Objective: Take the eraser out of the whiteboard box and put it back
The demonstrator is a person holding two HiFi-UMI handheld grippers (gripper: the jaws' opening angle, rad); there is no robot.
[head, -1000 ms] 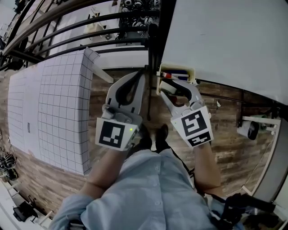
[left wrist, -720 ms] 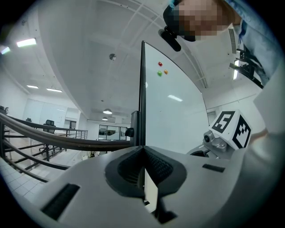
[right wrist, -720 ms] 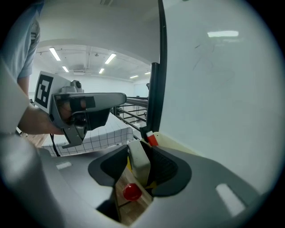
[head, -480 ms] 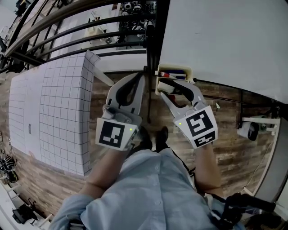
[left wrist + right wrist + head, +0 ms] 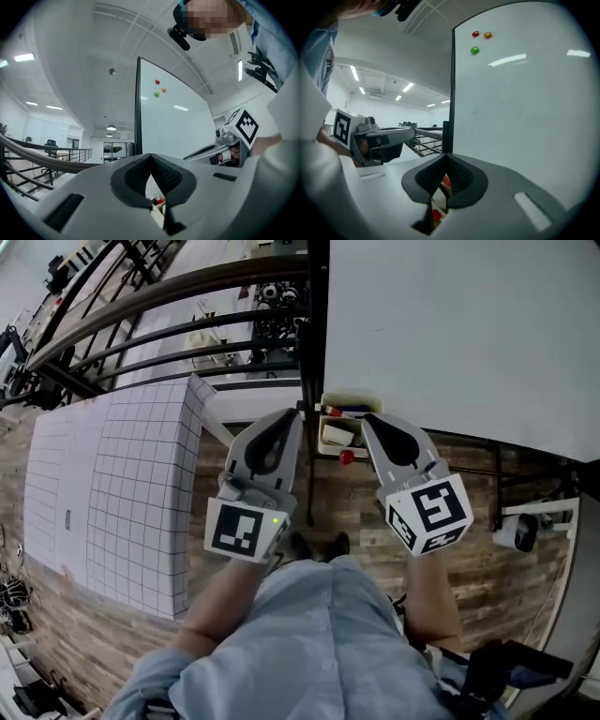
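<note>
Right tool point(image 5: 368, 418) has come up off the whiteboard box point(image 5: 352, 399), and its jaws have just been closing. They now sit fully together with nothing between them. Left tool point(image 5: 296, 416) is also closed and empty, just beside it. Eraser point(image 5: 336, 435), the white block, lies in the box below the markers point(image 5: 349, 412). Grasp looks not made yet, so reopen wide, drop back over the eraser, straddle its sides, squeeze squarely, and lift straight up clear of the markers and rim.

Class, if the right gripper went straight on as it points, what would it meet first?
The right gripper would probably meet the whiteboard near its left edge, above the box; depth unclear.
</note>
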